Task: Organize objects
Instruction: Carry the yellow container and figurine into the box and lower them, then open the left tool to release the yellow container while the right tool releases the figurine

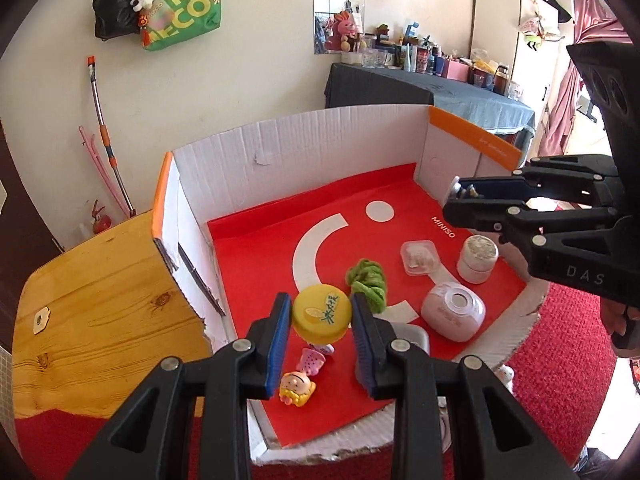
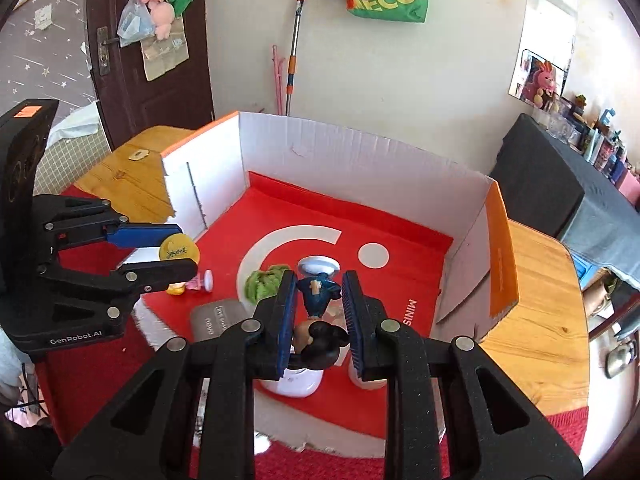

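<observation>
Cream walls close the room behind a round wooden table (image 1: 100,320), and on it sits a white cardboard box with orange edges (image 1: 320,140), lined with a red MINISO sheet (image 1: 260,264).

Left gripper (image 1: 321,320) hangs over the near part of that box, its blue-padded jaws partly apart and pressed against the two sides of a flat round yellow tin with a lemon print (image 1: 322,312). The tin sits right between the fingertips, lifted above the red sheet, its printed face turned up toward the camera. Under and just behind the tips lie a small yellow-and-pink doll figure (image 1: 297,388) and a pink toy (image 1: 313,360). Just beyond the right-hand jaw lies a green fuzzy bundle (image 1: 368,280).

Right gripper (image 2: 319,300) holds a small figurine in a dark blue outfit with a white round base (image 2: 318,286). Its long axis runs along the fingers: base pointing away toward the far wall of the box, dark head back near the jaw roots. The jaws are narrowly apart and clamp its body. Below them sit a white-pink rounded case (image 1: 454,312), a white jar (image 1: 478,258) and a clear little tub (image 1: 418,258).
</observation>
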Demonstrator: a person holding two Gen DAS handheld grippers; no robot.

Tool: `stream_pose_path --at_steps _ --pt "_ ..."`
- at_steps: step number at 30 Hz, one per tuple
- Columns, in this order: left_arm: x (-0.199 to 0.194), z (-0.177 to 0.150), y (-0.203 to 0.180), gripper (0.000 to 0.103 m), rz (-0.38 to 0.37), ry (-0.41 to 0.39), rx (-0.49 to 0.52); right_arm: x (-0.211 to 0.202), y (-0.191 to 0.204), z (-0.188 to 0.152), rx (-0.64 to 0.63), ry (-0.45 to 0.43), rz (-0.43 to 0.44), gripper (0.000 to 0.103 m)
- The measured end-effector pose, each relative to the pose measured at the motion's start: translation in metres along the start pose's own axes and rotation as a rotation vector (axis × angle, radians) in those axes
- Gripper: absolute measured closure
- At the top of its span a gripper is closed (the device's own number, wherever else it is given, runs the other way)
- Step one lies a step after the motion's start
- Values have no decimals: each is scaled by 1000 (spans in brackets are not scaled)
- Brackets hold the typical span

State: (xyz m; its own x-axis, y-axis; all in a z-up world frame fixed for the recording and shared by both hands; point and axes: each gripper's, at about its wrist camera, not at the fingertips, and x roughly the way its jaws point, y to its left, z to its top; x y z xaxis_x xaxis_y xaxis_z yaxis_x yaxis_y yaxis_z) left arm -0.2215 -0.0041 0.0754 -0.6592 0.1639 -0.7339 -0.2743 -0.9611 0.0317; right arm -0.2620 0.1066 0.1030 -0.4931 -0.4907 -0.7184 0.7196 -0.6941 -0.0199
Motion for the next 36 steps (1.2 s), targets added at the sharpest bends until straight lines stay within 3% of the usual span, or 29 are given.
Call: stream_pose_path --at_steps 15,36 --pt "42 10 3 71 62 113 29 69 -24 18 -27 211 -107 81" --pt "54 7 8 71 53 192 31 100 -21 3 -74 376 -172 81"
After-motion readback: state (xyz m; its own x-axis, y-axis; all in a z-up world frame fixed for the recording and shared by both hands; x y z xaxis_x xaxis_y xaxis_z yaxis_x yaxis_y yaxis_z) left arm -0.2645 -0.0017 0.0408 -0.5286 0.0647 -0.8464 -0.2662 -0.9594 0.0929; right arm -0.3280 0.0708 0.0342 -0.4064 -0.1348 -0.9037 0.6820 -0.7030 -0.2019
